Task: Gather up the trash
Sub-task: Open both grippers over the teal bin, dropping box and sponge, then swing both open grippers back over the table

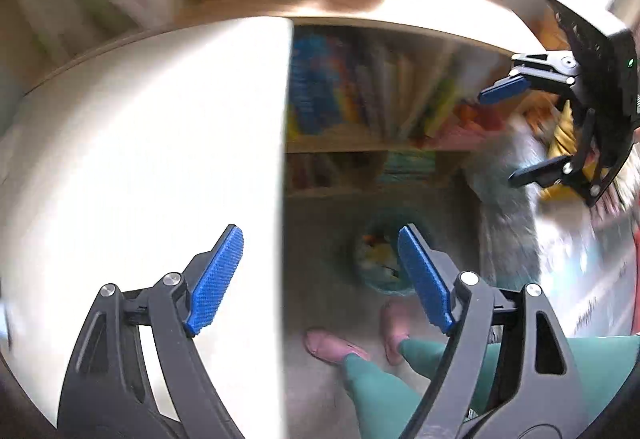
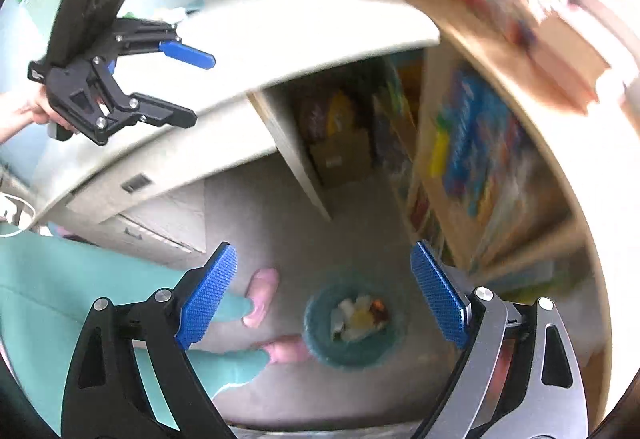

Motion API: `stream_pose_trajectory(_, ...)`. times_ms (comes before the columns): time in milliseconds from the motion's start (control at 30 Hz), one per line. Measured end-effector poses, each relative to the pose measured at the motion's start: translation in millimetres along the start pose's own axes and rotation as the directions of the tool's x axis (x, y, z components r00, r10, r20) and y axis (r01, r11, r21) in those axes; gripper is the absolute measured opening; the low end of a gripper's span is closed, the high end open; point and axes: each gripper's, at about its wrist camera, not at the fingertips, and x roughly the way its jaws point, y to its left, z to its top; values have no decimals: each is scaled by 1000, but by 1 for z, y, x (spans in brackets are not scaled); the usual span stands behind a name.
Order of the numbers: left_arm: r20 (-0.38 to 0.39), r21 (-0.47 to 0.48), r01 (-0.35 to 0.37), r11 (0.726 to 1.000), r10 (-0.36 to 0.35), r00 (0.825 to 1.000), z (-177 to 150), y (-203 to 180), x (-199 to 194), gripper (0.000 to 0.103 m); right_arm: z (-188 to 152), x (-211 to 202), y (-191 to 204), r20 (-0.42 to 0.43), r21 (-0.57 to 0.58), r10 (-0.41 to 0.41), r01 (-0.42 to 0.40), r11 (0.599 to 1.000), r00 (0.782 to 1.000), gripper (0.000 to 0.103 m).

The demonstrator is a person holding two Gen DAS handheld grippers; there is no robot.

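Both views are blurred. The left gripper [image 1: 320,279] hangs over the right edge of a white desk [image 1: 140,159], its blue fingers wide apart with nothing between them. The right gripper [image 2: 324,291] is just as wide open and empty, held above the floor [image 2: 280,207].

On the floor right of the desk stands a round teal bin [image 2: 316,343] with crumpled trash [image 2: 360,319] inside: white, yellow and orange scraps. It sits in front of a wooden bookshelf [image 2: 500,167] packed with colourful books. The person's feet in pink slippers [image 2: 262,295] stand just left of the bin, one toe touching or nearly touching its rim; which, I cannot tell. Green trousers [image 2: 80,291] fill the near left.

Each gripper shows in the other's view, the right one [image 1: 508,135] far right, the left one [image 2: 196,87] over the desk, well apart.
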Motion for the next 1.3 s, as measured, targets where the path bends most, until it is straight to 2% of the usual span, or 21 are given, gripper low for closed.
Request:
stream_pose_trajectory(133, 50, -138, -83, 987, 91, 995, -24, 61, -35, 89, 75, 16, 26, 35, -117, 61, -56, 992, 998, 88)
stream_pose_trajectory(300, 54, -306, -184, 934, 210, 976, -65, 145, -74, 89, 164, 57, 68, 32, -236, 134, -123, 964, 990, 88)
stream_pose_trajectory(400, 33, -407, -241, 881, 278, 960, -96, 196, -95, 89, 209, 83, 98, 19, -311, 171, -157, 937, 985, 88)
stream_pose_trajectory(567, 5, -535, -290, 793, 346, 938, -137, 257, -120, 94, 273, 126, 149, -30, -432, 211, -203, 879, 977, 88)
stream_pose_trajectory(700, -23, -615, -318, 721, 387, 922, -155, 301, -129, 94, 319, 158, 181, -66, -506, 241, -241, 828, 968, 88)
stream_pose_trajectory(800, -36, -653, -334, 680, 412, 910, -164, 329, -135, 96, 349, 179, 196, -104, -557, 268, -279, 782, 958, 88)
stream_pose_trajectory(933, -77, -722, -346, 599, 428, 901, -178, 370, -136, 96, 382, 206, 209, -150, -615, 295, -323, 719, 944, 88)
stream_pose_trajectory(1033, -99, -792, -329, 514, 424, 900, -181, 394, -135, 96, 410, 228, 215, -189, -642, 321, -364, 675, 928, 88)
stream_pose_trajectory(1100, -99, -829, -306, 468, 416, 904, -178, 412, -133, 96, 429, 242, 217, -209, -660, 335, -385, 645, 919, 88)
stream_pose_trajectory(1233, -137, -851, -332, 408, 438, 889, -164, 442, -125, 96, 461, 268, 215, -250, -676, 354, -424, 603, 901, 88)
stream_pose_trajectory(1300, -145, -862, -328, 387, 432, 890, -158, 461, -118, 96, 475, 282, 215, -270, -683, 364, -444, 580, 891, 88)
